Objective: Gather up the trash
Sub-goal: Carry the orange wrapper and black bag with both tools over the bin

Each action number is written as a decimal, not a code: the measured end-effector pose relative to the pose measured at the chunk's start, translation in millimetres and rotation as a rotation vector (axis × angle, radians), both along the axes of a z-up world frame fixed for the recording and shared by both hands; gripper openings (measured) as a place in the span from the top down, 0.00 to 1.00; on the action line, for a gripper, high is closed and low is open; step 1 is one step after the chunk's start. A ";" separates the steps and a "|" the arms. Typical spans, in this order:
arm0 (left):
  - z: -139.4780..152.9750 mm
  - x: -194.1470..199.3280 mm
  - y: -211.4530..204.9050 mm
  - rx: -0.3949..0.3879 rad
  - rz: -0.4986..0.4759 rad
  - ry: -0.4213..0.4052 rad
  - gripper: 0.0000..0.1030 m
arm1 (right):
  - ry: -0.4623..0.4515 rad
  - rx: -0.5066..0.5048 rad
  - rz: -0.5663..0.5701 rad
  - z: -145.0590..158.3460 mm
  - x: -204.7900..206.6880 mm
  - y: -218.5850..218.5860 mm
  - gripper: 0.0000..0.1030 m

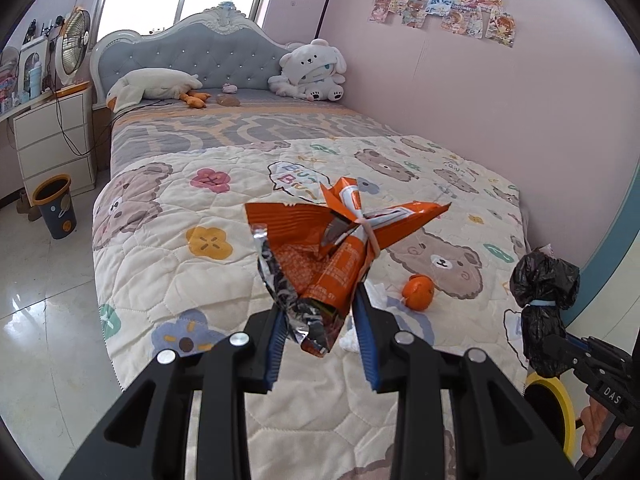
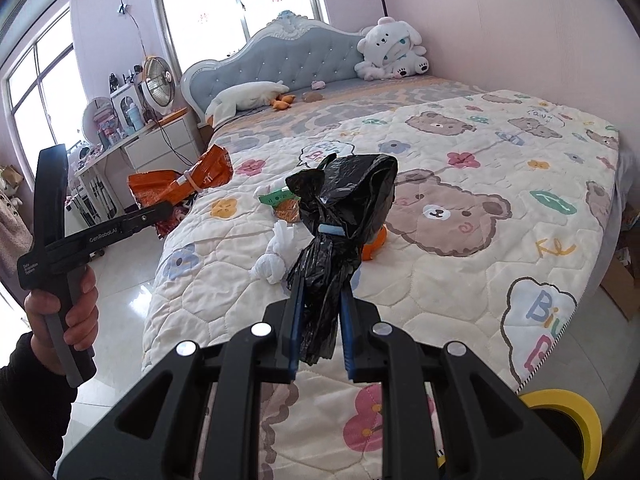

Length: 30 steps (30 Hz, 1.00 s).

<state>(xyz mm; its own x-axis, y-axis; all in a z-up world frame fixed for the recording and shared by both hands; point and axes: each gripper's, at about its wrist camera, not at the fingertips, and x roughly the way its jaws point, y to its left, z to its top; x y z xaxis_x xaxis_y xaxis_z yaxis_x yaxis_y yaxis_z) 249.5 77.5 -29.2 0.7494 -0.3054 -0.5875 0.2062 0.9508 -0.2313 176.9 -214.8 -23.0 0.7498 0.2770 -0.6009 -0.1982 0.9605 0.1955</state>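
Note:
My left gripper (image 1: 320, 300) is shut on a crumpled orange snack bag (image 1: 340, 240) tied with a rubber band, held above the bed. The bag also shows in the right wrist view (image 2: 180, 184). My right gripper (image 2: 320, 280) is shut on a black plastic bag (image 2: 344, 204) with a blue band; it also shows in the left wrist view (image 1: 546, 284). On the bear-print quilt (image 2: 480, 260) lie a knotted white tissue wad (image 2: 274, 258), an orange peel (image 1: 418, 292) and a green-and-orange wrapper (image 2: 284, 204).
A dark bin with an orange rim (image 1: 54, 212) stands on the tiled floor left of the bed, beside white drawers (image 1: 54, 144). Plush toys (image 1: 312, 70) lie by the headboard. A yellow tape roll (image 2: 568, 420) sits at the lower right.

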 end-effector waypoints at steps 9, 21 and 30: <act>8.3 -26.0 -28.6 0.012 -0.054 -0.033 0.71 | -0.026 0.009 -0.035 11.0 -23.0 -17.7 0.85; 17.5 -52.5 -71.1 0.025 -0.136 -0.057 0.71 | -0.058 0.019 -0.107 21.0 -57.6 -53.2 0.85; 23.5 -72.7 -105.9 0.031 -0.200 -0.078 0.71 | -0.081 0.021 -0.169 27.6 -89.1 -83.0 0.85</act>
